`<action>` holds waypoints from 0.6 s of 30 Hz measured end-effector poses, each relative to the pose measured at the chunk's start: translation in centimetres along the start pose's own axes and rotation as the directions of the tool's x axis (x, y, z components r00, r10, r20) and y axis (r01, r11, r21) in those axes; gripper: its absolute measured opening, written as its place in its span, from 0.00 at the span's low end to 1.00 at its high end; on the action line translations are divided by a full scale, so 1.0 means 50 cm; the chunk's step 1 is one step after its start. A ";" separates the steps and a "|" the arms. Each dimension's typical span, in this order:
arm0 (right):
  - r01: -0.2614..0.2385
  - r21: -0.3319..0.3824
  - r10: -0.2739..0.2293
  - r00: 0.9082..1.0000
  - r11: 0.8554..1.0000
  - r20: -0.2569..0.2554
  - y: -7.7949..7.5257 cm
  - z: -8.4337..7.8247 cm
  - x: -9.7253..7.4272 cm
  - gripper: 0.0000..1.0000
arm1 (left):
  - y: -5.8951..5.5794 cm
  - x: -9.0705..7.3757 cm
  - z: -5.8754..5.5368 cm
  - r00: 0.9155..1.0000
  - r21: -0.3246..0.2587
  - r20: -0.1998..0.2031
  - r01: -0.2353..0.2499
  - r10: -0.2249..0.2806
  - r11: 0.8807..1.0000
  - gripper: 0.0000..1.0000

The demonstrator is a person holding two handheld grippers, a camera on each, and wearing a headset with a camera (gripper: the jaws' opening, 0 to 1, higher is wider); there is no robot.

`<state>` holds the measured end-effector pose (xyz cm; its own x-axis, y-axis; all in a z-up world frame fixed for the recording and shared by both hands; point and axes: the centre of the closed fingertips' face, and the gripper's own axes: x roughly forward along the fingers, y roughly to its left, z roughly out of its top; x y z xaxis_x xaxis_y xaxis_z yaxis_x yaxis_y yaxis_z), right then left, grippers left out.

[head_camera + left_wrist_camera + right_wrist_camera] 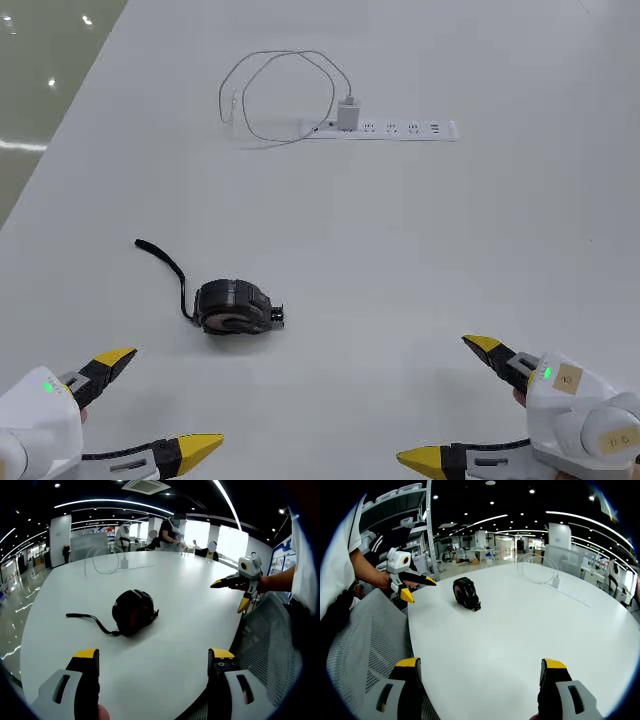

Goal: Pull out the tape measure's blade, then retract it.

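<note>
In the head view the tape [235,307] sits on the white tabletop [420,250], left of centre and ahead of both grippers. Its long axis runs left to right. The mouth end, with a small dark tip, points right, and the ringed side face is turned toward the person. A black strap [165,264] leaves the left end and trails away to the upper left. The left gripper [160,400] hovers at the lower left, jaws spread wide and holding nothing. The right gripper [450,402] mirrors it at the lower right, equally wide and bare. Far back lie a power strip [400,129], a plugged-in charger [348,113] and a looped white cable [280,95].

The left gripper view looks low across the tabletop. The tape [134,611] stands between and beyond the yellow-tipped jaws, well apart from them, its mouth end to the right and its strap [90,620] lying out to the left. This view adds the right gripper [240,587] held in a hand over the tabletop's edge, a mesh chair [270,640], and people seated at the far side.

The right gripper view shows the tape [466,592] from its mouth end, the tip pointing toward the camera and down. The left gripper [412,586] is near the tape, just left of it, and shelving [400,510] rises behind.
</note>
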<state>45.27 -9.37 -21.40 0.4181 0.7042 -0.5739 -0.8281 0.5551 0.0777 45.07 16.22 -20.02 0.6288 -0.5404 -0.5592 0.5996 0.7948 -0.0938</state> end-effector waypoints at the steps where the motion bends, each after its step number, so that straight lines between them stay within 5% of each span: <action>1: 0.002 0.001 -0.002 1.000 1.000 0.001 0.000 -0.001 -0.001 0.98 | 0.001 0.000 -0.001 1.000 0.000 -0.001 -0.001 0.001 1.000 0.87; 18: 0.020 0.020 -0.020 1.000 1.000 0.000 0.002 -0.012 -0.017 0.99 | 0.005 -0.005 -0.015 1.000 0.011 -0.013 0.011 -0.010 1.000 0.92</action>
<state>44.59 -10.17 -21.42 0.4349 0.6929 -0.5751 -0.8117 0.5782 0.0828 44.70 16.77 -20.55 0.6158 -0.5449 -0.5691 0.6117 0.7859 -0.0905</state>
